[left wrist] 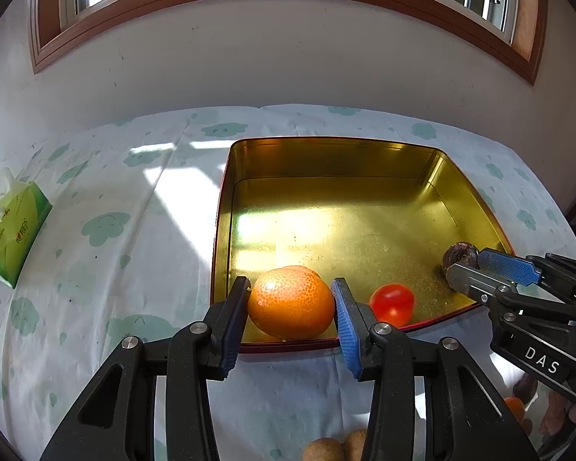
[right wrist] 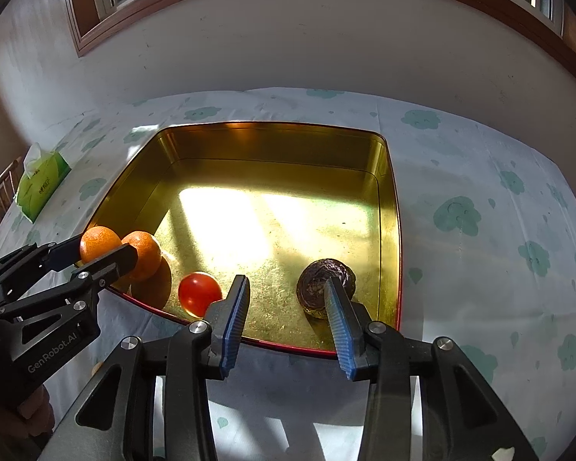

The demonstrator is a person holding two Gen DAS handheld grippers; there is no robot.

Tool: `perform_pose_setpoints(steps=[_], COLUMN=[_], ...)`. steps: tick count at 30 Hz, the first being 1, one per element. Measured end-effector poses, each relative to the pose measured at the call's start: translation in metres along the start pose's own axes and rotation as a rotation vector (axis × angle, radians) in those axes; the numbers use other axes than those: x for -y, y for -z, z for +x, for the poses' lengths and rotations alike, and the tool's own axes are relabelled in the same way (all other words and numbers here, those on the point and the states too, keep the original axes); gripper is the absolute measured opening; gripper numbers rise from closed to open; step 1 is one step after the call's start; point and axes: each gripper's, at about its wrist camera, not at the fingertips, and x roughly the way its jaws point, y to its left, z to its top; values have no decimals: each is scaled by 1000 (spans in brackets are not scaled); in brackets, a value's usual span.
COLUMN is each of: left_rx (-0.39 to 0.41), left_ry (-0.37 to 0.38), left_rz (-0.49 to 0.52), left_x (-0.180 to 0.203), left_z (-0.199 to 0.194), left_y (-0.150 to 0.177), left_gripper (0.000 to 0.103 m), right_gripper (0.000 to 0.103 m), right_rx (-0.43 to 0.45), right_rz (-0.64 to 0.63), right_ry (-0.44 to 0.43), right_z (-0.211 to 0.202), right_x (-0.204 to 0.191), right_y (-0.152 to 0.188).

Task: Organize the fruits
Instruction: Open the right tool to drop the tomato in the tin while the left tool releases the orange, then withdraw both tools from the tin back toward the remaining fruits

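- Inside the shallow gold-lined metal tin with a red rim (right wrist: 388, 199), on the pale tablecloth printed with green clouds (right wrist: 480, 230), the fruits are sitting along the near edge.
- The left gripper (left wrist: 292, 299) is clamping a round orange mandarin (left wrist: 291, 301) between its two blue-padded fingers (left wrist: 345, 322), both pads pressing against the peel, just above the tin's near-left corner.
- In the right wrist view a second orange mandarin (right wrist: 146, 255) is showing just behind the held one, the two touching or nearly so.
- A small glossy red tomato (right wrist: 199, 294) is resting on the tin floor, between the mandarins and the right gripper.
- The right gripper (right wrist: 286, 299) is standing partly open with nothing gripped; its fingers are pointing down into the tin.
- A dark brown wrinkled round fruit (right wrist: 324, 286) is lying on the tin floor against the right finger's tip, outside a firm pinch, with the left finger well apart from it.
- A green tissue pack (left wrist: 13, 226) is lying on the cloth, well apart to the left of the tin.
- Two tan round fruits (left wrist: 336, 447) are waiting on the cloth below the left gripper.
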Motion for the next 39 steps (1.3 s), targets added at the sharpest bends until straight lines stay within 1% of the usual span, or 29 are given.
perform_pose_setpoints(steps=[3,7,9,12,14,19,28,32,39], left_rx=[-5,-13,-17,-15,-15,-4,56,67,72], left_ry=[1,2,7,5,0,6,11,9,-9], left_rz=[-4,-5,-3,8,5,-9,20,29,26], left_x=[-1,-1,0,3,4,4,11,13,13], left_z=[1,2,2,0,-1,-9,-49,-67,-96], left_y=[-1,-2,-2,-2,-2,-2,3,14,45], left_gripper=[45,47,50,61,65,65,65,65,65], right_gripper=[44,46,46,46,47,47,47,47,47], right_rx=[-1,-6,-7,-5,-3,14,58,71,78], right_rz=[9,10,11,9,6,3,5,12,19], right_ry=[2,3,2,-3,-2,-8,3,9,20], right_z=[0,1,0,-4,-7,-20,-56,-72,-96], right_x=[2,2,2,2,2,1,4,6,10], right_y=[0,0,0,1,2,4,14,25,55])
